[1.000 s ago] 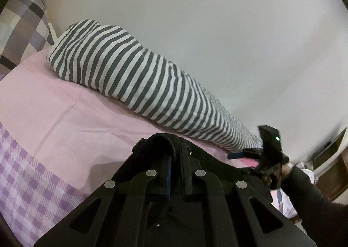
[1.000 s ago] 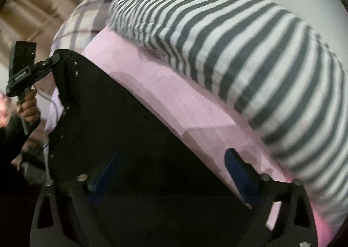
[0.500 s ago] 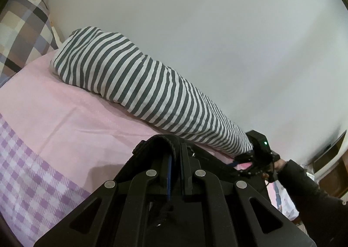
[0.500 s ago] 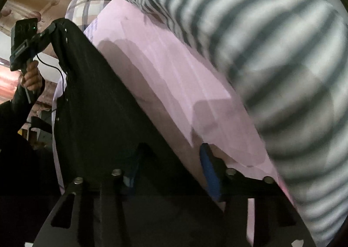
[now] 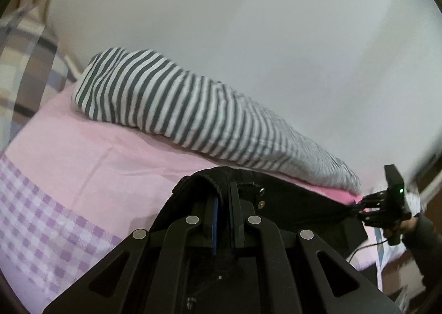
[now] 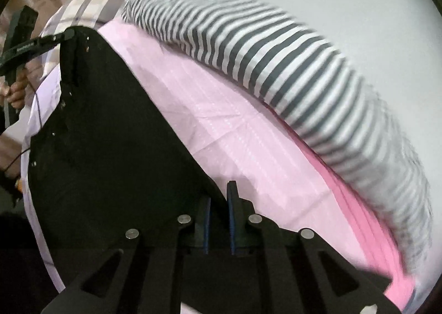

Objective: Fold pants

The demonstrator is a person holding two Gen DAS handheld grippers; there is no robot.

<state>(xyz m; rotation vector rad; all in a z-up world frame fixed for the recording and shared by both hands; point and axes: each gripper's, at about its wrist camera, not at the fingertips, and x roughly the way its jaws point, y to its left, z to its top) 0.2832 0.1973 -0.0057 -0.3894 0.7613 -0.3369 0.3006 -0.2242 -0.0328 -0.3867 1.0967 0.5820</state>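
Pants point(image 6: 110, 148), black, are hanging stretched above the bed point(image 6: 234, 153) between your two grippers, left point(image 5: 223, 198) and right point(image 6: 219, 198), fingers clamped on cloth; the right's shallow edge bite is risking slipping.

Soft, even indoor light, fairly dim. Both fisheye views bend strongly toward dark vignetted corners. The grey-and-white striped fabric bolster point(image 6: 290, 70) smears with motion blur at the right wrist view's right edge; the black cloth pants point(image 6: 105, 134) show no detail.
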